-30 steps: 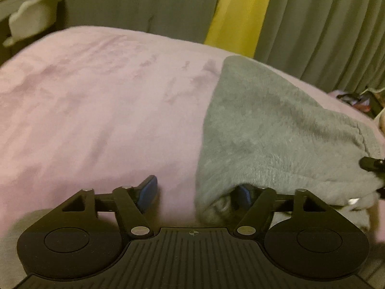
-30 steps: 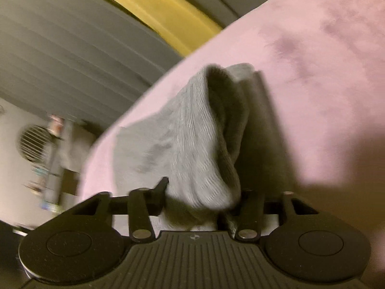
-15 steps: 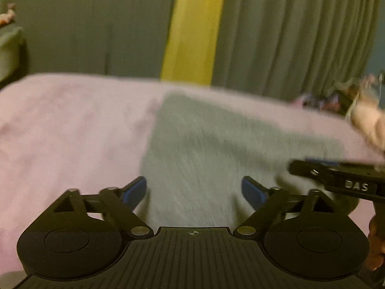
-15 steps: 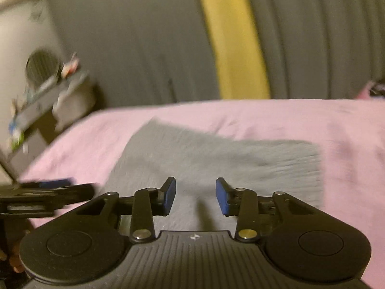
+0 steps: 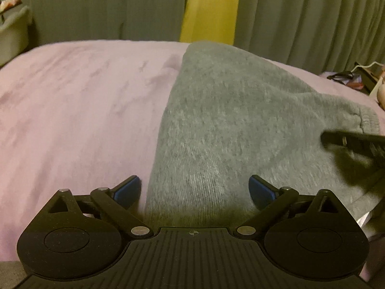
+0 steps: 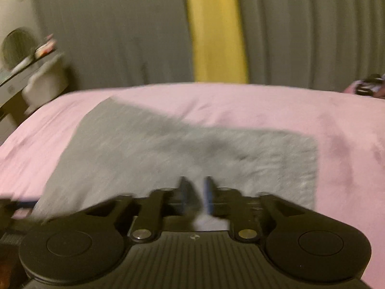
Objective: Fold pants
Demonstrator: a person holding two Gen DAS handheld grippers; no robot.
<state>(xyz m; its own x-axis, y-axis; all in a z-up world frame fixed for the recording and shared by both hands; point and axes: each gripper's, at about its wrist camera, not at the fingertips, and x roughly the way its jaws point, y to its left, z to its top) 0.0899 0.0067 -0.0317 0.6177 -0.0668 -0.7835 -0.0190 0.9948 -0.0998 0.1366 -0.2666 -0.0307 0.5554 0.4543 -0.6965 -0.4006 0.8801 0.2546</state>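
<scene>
The grey pants [image 5: 228, 125] lie folded flat as a rough rectangle on the pink blanket [image 5: 72, 110]; in the right wrist view the pants [image 6: 168, 154] are blurred. My left gripper [image 5: 193, 185] hovers over their near left edge, its jaws wide and still opening, and neither blue pad presses the cloth. My right gripper [image 6: 196, 192] hangs over the near edge, jaws opening with a narrow gap, and nothing is pinched between them. One black finger of the right gripper [image 5: 349, 142] reaches in near the ribbed cuff.
Grey-green curtains [image 5: 300, 19] with a yellow strip [image 5: 211, 7] hang behind the bed. A shelf with small items [image 6: 28, 62] stands at the left. Clutter [image 5: 349, 77] lies past the bed's right side. The pink blanket spreads left of the pants.
The right gripper let go of the bunched grey cloth and rolled level. The pants now lie flat. The left gripper's jaws widened and it shifted over the pants' near edge.
</scene>
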